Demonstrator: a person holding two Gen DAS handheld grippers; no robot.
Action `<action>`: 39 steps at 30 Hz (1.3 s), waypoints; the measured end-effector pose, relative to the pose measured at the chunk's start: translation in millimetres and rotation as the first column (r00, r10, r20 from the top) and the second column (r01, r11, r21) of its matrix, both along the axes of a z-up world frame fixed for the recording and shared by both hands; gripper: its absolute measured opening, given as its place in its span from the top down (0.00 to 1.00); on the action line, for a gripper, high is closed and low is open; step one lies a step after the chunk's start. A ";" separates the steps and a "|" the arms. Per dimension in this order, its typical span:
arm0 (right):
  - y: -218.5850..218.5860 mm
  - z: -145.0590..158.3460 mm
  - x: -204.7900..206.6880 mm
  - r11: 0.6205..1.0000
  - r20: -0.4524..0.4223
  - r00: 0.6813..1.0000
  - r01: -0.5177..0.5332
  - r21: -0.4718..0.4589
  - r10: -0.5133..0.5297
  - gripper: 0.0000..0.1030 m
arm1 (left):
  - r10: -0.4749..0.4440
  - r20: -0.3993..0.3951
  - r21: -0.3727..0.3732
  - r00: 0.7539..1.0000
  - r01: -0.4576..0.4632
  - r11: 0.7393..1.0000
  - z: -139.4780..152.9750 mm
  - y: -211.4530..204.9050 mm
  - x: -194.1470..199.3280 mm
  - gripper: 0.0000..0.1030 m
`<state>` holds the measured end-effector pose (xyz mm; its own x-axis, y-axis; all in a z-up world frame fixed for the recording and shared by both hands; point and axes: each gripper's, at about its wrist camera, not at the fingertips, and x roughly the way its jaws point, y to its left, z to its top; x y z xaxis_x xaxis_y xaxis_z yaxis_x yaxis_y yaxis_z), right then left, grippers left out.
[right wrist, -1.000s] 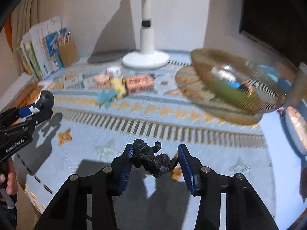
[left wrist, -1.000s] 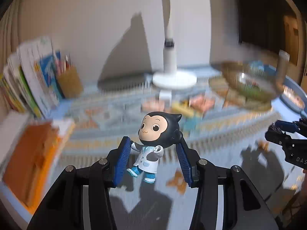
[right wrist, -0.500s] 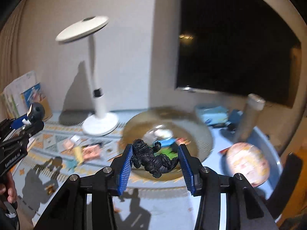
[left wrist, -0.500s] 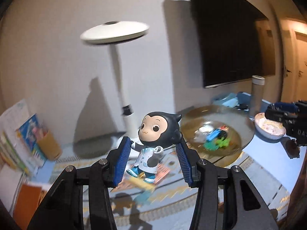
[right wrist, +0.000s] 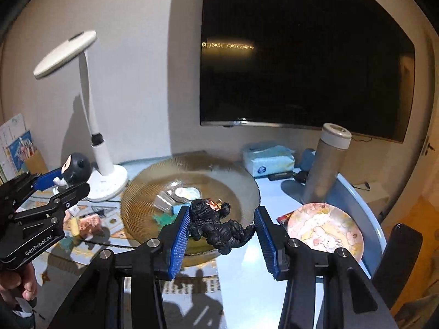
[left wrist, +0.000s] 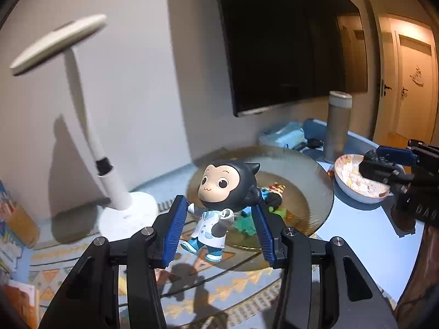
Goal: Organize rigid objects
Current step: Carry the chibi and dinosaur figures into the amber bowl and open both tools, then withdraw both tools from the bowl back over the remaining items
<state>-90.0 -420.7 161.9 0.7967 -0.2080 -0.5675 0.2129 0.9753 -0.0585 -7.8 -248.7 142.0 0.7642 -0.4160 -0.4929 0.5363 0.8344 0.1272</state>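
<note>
Left wrist view: the left hand-held gripper [left wrist: 218, 229] is partly closed, its blue pads clamped on either side of the monkey figurine [left wrist: 223, 192]. We see the figurine upright, in a white coat with blue shoes, lifted clear of the desk [left wrist: 365, 235] and in front of the amber glass bowl [left wrist: 315, 186]. The bowl contains several small toys; we cannot identify them individually because the figurine covers most of them. The right hand-held gripper [left wrist: 384, 164] enters from the right edge, above the patterned dish [left wrist: 354, 183]. A white desk lamp [left wrist: 109, 181] stands to the left, and a metal flask [left wrist: 337, 128] stands behind the bowl.

Right wrist view: the right hand-held gripper [right wrist: 222, 227] is partly closed on the black dinosaur figure [right wrist: 216, 224], which lies tilted between the pads, head against the left pad and tail against the right. We see it held above the near rim of the glass bowl [right wrist: 142, 192]. The left hand-held gripper [right wrist: 63, 183] appears at the left edge with the monkey figurine [right wrist: 75, 166] in its grip. The patterned dish [right wrist: 326, 227] sits to the right, the flask [right wrist: 326, 161] behind it, a tissue pack [right wrist: 267, 160] near the wall, and the lamp [right wrist: 104, 164] left of the bowl.
</note>
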 end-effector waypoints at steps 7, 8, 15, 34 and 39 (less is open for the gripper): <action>-4.3 -22.4 24.6 0.999 -0.044 0.999 0.009 -0.032 -0.011 0.55 | -0.016 -0.033 0.041 0.999 0.017 0.999 -20.2 -25.7 15.5 0.56; -5.1 -23.7 27.6 0.999 -0.045 0.999 0.014 -0.042 -0.015 0.55 | -0.015 -0.039 0.044 0.999 0.016 0.999 -22.5 -27.4 19.1 0.56; -18.5 -42.4 58.7 1.000 -0.108 0.994 0.023 -0.022 -0.025 0.55 | -0.013 -0.110 0.056 0.994 0.019 0.998 -42.3 -38.9 47.6 0.56; -31.6 -33.9 56.9 0.995 -0.093 0.993 0.082 0.062 -0.076 0.30 | 0.057 -0.102 -0.044 0.993 -0.062 0.997 -15.1 4.8 44.8 0.32; 0.9 -16.4 41.6 0.999 -0.061 0.998 0.031 0.040 -0.029 0.30 | 0.078 -0.056 -0.048 0.995 -0.080 0.996 4.9 27.0 21.1 0.32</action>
